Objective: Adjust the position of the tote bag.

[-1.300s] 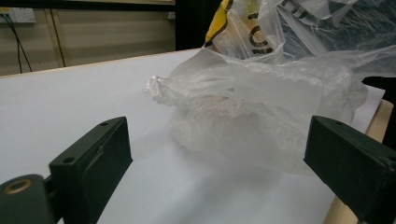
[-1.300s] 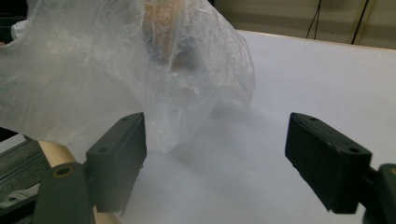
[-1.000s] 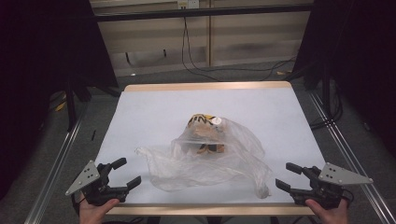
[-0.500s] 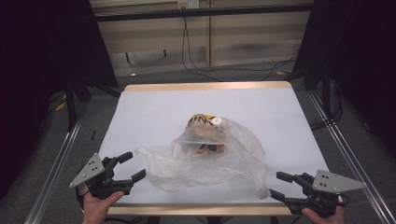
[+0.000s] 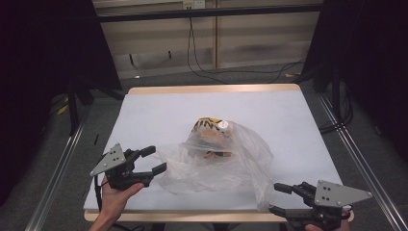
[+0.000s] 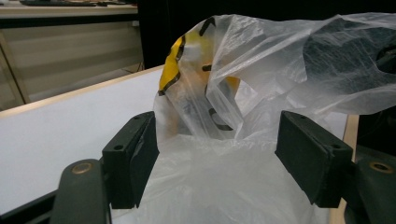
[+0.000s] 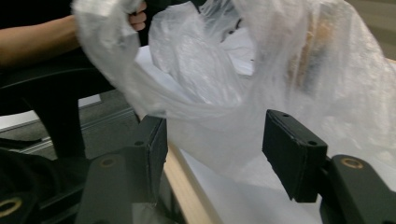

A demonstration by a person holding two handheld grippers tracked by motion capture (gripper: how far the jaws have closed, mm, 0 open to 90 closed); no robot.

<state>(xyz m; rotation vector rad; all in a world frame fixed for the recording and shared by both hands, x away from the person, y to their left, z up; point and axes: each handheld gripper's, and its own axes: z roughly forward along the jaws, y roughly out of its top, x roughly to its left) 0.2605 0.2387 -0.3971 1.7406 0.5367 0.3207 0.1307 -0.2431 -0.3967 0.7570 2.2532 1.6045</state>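
Both tongs apart and empty, jaws just narrowed but pressing on nothing. Left gripper (image 5: 155, 160) now up off the near-left edge and forward, tips just beside the left fringe of the clear plastic bag (image 5: 226, 161), film lying loose between its jaws in the left gripper view (image 6: 224, 182). Right gripper (image 5: 279, 198) drawn in toward the bag's near-right corner, film (image 7: 219, 107) ahead of its jaws, untouched. Yellow striped packet (image 5: 208, 126) inside the bag, beyond both tongs, toward mid-table. Looks like the approach to a two-sided pinch on the bag mouth; nothing gripped yet. Table (image 5: 159, 110) bare and roomy beyond the bag; wooden near edge close under the right tongs, so little margin there.
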